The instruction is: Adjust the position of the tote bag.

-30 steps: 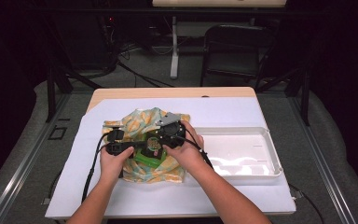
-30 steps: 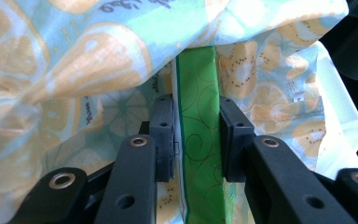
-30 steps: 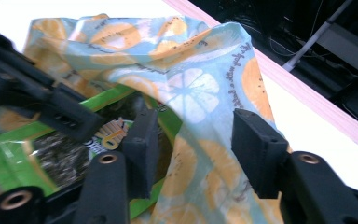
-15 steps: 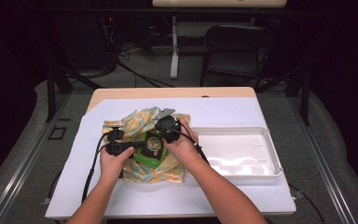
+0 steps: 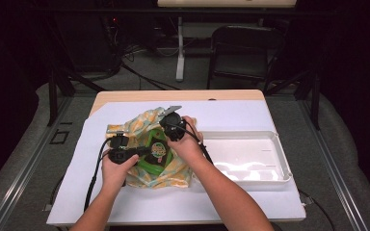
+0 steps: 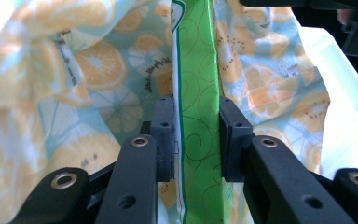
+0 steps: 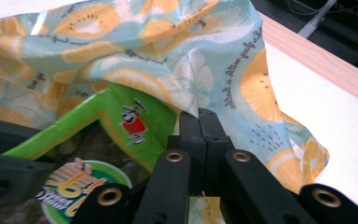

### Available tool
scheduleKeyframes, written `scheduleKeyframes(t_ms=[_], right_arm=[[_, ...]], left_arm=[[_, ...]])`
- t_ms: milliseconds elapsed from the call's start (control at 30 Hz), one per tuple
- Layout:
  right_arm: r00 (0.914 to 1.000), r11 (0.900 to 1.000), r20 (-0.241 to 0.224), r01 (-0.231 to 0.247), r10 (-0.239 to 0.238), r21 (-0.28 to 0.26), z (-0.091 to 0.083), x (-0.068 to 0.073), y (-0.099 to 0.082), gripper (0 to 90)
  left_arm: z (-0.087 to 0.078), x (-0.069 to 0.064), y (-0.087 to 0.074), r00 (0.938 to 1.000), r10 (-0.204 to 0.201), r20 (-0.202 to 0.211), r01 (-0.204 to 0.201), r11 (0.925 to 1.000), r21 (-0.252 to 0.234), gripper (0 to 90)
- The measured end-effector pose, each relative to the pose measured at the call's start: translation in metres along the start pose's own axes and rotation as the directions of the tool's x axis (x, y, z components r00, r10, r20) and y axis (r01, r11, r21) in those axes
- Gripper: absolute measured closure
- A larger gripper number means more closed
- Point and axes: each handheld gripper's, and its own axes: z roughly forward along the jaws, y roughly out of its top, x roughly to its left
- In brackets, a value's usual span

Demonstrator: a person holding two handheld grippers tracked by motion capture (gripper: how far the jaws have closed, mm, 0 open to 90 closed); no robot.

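Note:
A cloth bag (image 5: 139, 122) printed with orange slices lies crumpled on the white sheet. A green snack packet (image 5: 156, 156) sticks out of its folds. My left gripper (image 5: 147, 150) comes in from the left, and in the left gripper view (image 6: 196, 112) its pads squeeze the green packet (image 6: 196, 70) edge-on, with the cloth (image 6: 98, 65) behind. My right gripper (image 5: 167, 120) sits over the far side of the bag. In the right gripper view (image 7: 203, 122) its jaws are pressed together on a fold of the cloth (image 7: 168, 46), just beside the packet (image 7: 121, 121).
A white plastic tray (image 5: 279, 154) stands at the right of the bag. A white sheet (image 5: 77, 192) covers most of the wooden table (image 5: 173, 95). A chair and stands are on the dark floor beyond the far edge.
My right hand has shifted a little to the left and farther onto the cloth. The left hand and the green packet have stayed put.

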Motion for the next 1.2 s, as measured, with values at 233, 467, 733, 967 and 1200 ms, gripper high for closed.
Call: scheduleKeyframes(t_ms=[233,467,733,967,1200], right_arm=[[0.9999,0.9999,-0.004,-0.013,0.013,0.002,0.004,-0.004,-0.001,90.0],[0.9998,0.9998,-0.01,-0.016,0.017,0.012,0.005,-0.006,-0.001,89.4],[0.9996,0.9995,-0.02,-0.019,0.019,0.025,0.009,-0.007,-0.002,87.5],[0.9991,0.999,-0.019,-0.037,0.037,0.026,0.009,-0.008,-0.003,84.1],[0.9977,0.9986,-0.041,-0.053,0.053,0.003,0.004,-0.008,-0.003,74.7]], left_arm=[[-0.008,-0.008,-0.004,0.9993,0.032,-0.02,-0.032,0.9995,-0.007,72.3],[-0.017,-0.014,-0.005,0.9976,0.061,-0.034,-0.061,0.9979,-0.018,72.3],[-0.025,-0.016,-0.005,0.9966,0.071,-0.04,-0.073,0.9969,-0.031,72.3],[-0.034,-0.013,-0.003,0.9973,0.061,-0.041,-0.063,0.996,-0.062,72.3],[-0.038,-0.01,-0.001,0.9979,0.05,-0.041,-0.054,0.9954,-0.079,72.3]])
